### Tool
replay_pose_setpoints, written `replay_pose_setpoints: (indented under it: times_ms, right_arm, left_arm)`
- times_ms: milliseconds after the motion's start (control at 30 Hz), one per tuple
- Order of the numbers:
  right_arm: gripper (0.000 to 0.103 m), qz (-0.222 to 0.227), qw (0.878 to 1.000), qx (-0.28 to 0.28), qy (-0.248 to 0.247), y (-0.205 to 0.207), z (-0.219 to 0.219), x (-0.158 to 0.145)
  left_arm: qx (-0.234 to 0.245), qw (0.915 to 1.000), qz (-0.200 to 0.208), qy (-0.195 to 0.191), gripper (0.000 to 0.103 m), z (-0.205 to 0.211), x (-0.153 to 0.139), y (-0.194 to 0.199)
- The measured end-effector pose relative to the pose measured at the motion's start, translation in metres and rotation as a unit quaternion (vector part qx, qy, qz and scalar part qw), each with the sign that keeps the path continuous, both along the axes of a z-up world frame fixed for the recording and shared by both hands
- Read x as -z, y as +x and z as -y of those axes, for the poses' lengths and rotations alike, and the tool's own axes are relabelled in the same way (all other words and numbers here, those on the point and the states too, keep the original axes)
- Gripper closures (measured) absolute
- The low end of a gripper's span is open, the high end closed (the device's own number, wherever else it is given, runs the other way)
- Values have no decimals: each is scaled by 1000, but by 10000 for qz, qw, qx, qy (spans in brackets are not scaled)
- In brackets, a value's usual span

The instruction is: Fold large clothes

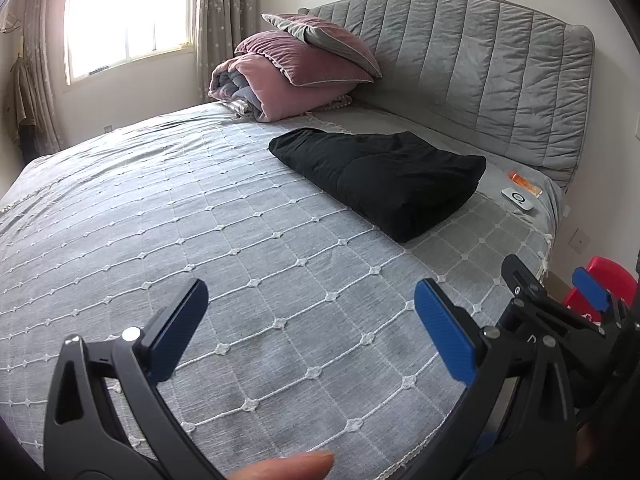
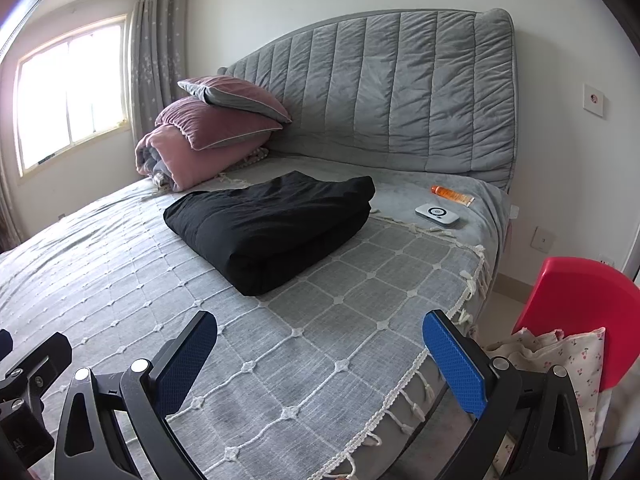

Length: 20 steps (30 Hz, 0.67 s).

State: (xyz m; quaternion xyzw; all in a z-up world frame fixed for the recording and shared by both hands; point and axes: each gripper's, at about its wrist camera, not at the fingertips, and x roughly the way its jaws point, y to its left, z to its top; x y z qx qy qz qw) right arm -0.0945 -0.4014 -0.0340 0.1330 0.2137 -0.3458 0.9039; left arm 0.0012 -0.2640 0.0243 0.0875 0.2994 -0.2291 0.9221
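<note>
A black garment (image 1: pixel 384 176) lies folded into a thick rectangular bundle on the grey quilted bedspread (image 1: pixel 160 208), near the headboard. It also shows in the right wrist view (image 2: pixel 272 224). My left gripper (image 1: pixel 312 300) is open and empty, held above the bedspread well short of the garment. My right gripper (image 2: pixel 320 336) is open and empty, over the bed's near right corner. The right gripper's fingers (image 1: pixel 588 288) show at the right edge of the left wrist view.
Pink pillows and a rolled quilt (image 2: pixel 208 136) are stacked at the bed's far left by the grey headboard (image 2: pixel 400 92). An orange tube (image 2: pixel 452 195) and a white device (image 2: pixel 437 215) lie near the bed's far right corner. A red chair (image 2: pixel 576 312) with floral cloth (image 2: pixel 576 356) stands right of the bed.
</note>
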Motion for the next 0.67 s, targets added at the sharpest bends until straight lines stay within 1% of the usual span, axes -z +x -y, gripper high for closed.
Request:
replay_pose_setpoints:
  times_ms: [233,433,667]
  right_arm:
    - [0,-9,10000,1,-1,0,1,0]
    - [0,-26,10000,5,-18,-2,4,1]
    - [0,-32,10000,7,-8,-2,4,1]
  left_arm:
    - [56,10000,-3,-21,0,1,-2,-2]
    - [-27,10000,-13,-11,0,1,-1,-1]
    - [46,10000,-29,-24,0,2,-2,-1]
